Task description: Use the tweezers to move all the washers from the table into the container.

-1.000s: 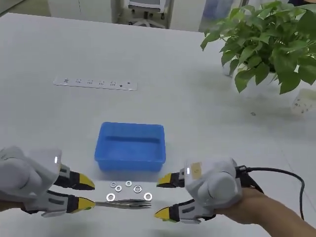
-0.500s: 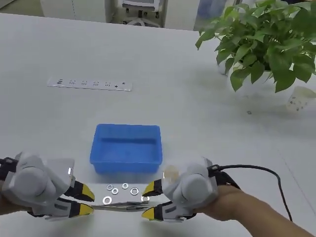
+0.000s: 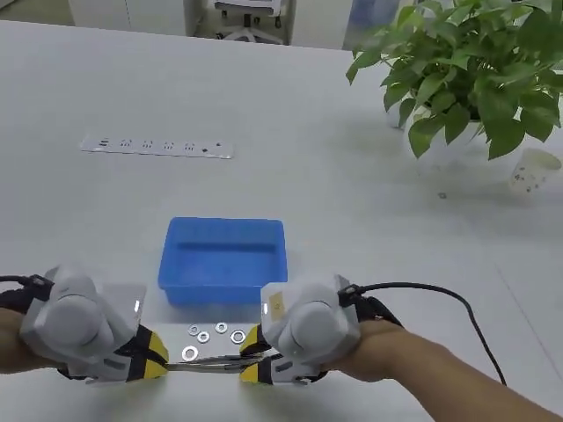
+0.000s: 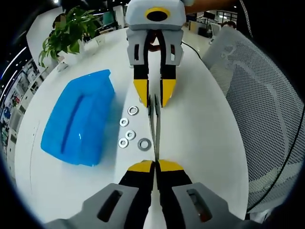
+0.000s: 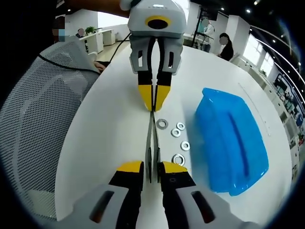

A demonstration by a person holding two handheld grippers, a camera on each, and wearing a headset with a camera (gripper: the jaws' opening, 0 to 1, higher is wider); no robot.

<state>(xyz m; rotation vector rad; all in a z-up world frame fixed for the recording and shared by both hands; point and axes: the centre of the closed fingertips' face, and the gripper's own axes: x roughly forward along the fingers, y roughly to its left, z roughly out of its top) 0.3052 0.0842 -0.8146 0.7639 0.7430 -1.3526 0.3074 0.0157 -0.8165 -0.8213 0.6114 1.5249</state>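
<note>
Thin metal tweezers [image 3: 208, 360] lie on the white table in front of a blue container [image 3: 220, 286], which holds nothing I can see. Several silver washers [image 3: 221, 328] are scattered between tweezers and container. My left gripper [image 3: 157, 359] is shut on one end of the tweezers [image 4: 155, 143]. My right gripper [image 3: 251, 356] faces it from the other end, its jaws pressed against the two tweezer arms [image 5: 150, 143]. In the gripper views the washers [image 4: 133, 110] [image 5: 178, 159] lie beside the tweezers, with the container [image 4: 78, 121] [image 5: 233, 138] just beyond them.
A white power strip [image 3: 157, 148] lies farther back on the left. A potted plant [image 3: 466, 61] and a small cup [image 3: 532, 171] stand at the far right. A black cable [image 3: 440, 290] trails from the right gripper. A mesh chair [image 4: 267, 95] stands at the table's near edge.
Both grippers were open a second ago. The right one has slid left onto the tweezers, the left has closed on the other end. The head camera has shifted a little.
</note>
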